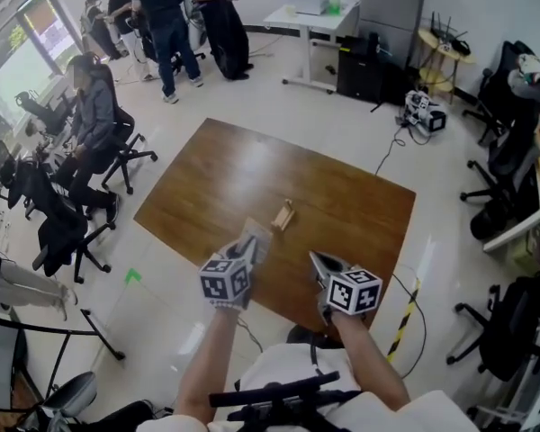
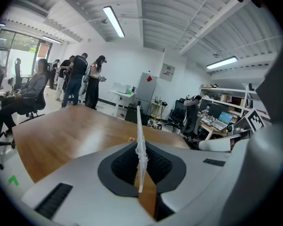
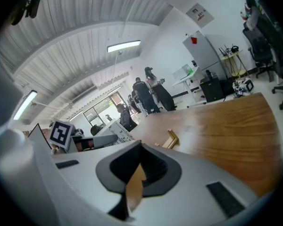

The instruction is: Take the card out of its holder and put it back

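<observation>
A small wooden card holder [image 1: 283,214] lies near the middle of the brown table [image 1: 360,210]; it also shows in the right gripper view as the holder [image 3: 171,139]. My left gripper [image 1: 253,248] is over the table's near part, short of the holder, shut on a thin translucent card [image 1: 251,238]. In its own view the card [image 2: 139,140] stands edge-on, pinched between the dark pads of the left gripper [image 2: 140,150]. My right gripper [image 1: 316,259] hovers beside it to the right, shut with nothing in it. In its own view the right gripper [image 3: 137,166] has its jaws together.
Several people stand or sit at the far left [image 1: 162,25]. Office chairs [image 1: 504,178] line the right side and another chair [image 1: 63,223] is at the left. A cable [image 1: 391,147] and yellow-black floor tape [image 1: 405,318] run by the table's right edge.
</observation>
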A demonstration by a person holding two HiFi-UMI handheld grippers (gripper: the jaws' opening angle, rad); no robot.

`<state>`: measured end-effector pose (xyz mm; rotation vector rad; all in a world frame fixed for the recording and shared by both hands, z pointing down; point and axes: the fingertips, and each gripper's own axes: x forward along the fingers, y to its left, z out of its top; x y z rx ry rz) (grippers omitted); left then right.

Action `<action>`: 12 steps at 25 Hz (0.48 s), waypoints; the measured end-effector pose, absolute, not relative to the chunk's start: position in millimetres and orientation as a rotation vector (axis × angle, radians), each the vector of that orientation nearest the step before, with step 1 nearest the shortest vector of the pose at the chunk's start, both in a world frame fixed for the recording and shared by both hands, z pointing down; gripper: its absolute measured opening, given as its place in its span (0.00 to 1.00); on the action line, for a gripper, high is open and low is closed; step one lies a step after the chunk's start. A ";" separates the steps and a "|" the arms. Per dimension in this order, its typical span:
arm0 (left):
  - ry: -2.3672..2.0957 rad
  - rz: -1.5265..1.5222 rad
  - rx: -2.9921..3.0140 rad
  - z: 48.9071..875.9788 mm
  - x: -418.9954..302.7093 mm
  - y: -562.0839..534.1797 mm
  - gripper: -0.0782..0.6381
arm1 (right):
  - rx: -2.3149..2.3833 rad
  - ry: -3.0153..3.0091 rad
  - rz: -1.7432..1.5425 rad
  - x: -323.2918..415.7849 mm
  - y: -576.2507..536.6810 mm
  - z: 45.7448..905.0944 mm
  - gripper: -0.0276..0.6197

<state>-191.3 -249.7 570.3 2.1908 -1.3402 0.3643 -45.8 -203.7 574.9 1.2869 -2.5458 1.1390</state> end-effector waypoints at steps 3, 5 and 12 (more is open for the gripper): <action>-1.307 0.390 2.207 575.3 -183.1 -276.5 0.13 | 1.321 -2.546 1.150 -38.5 -218.9 575.6 0.06; -1.286 0.408 2.222 578.4 -176.7 -293.8 0.13 | 1.344 -2.548 1.165 -32.5 -228.2 579.2 0.06; -1.246 0.478 2.247 590.9 -160.4 -348.5 0.13 | 1.384 -2.527 1.235 -19.2 -250.1 590.6 0.06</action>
